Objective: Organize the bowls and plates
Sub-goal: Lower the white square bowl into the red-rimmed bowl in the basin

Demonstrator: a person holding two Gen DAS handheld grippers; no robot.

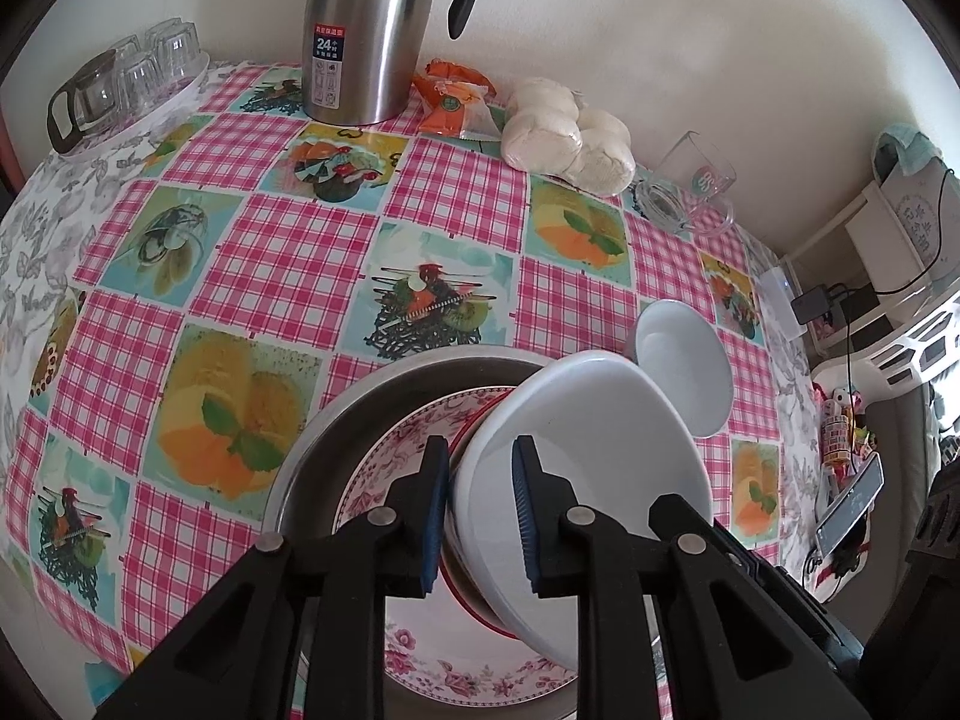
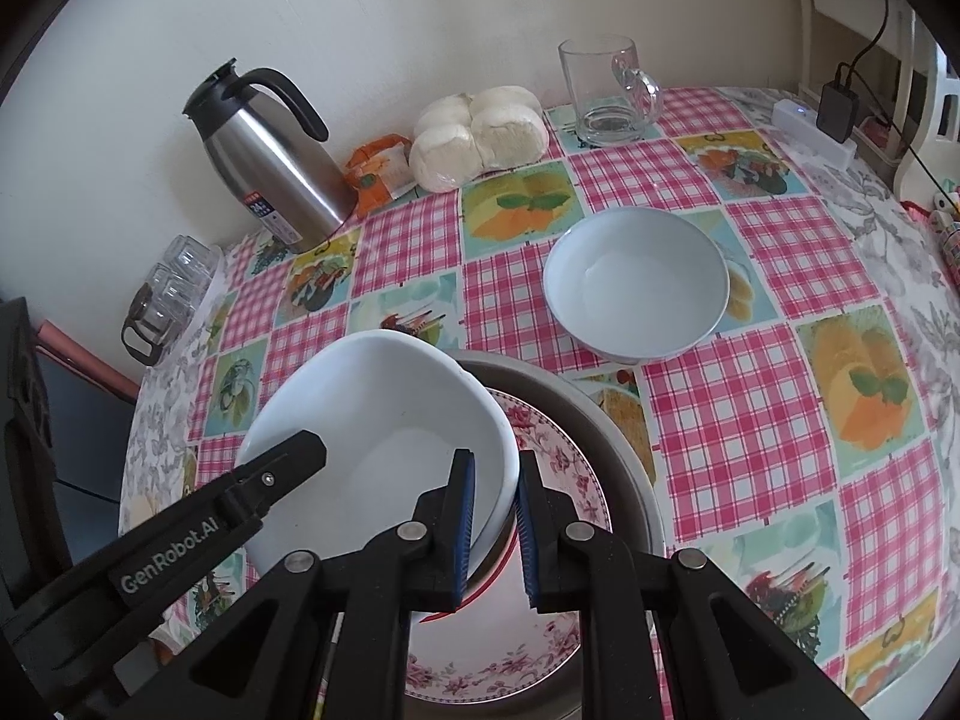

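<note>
A large white bowl (image 1: 588,438) (image 2: 384,432) is held tilted above a floral plate (image 1: 384,462) (image 2: 540,438) that lies in a metal basin (image 1: 312,462) (image 2: 624,450). A red-rimmed dish (image 1: 468,600) shows under the bowl. My left gripper (image 1: 480,516) straddles the bowl's left rim, pads on both sides. My right gripper (image 2: 495,528) straddles its right rim the same way. The left gripper's finger (image 2: 282,456) shows in the right wrist view. A second white bowl (image 1: 684,360) (image 2: 636,282) sits upright on the tablecloth beyond the basin.
At the back by the wall stand a steel thermos jug (image 1: 366,30) (image 2: 270,162), an orange packet (image 1: 456,102), bagged buns (image 1: 564,132) (image 2: 480,132) and a glass mug (image 1: 690,186) (image 2: 606,90). A tray of glasses (image 1: 126,90) (image 2: 174,294) sits at the far left edge.
</note>
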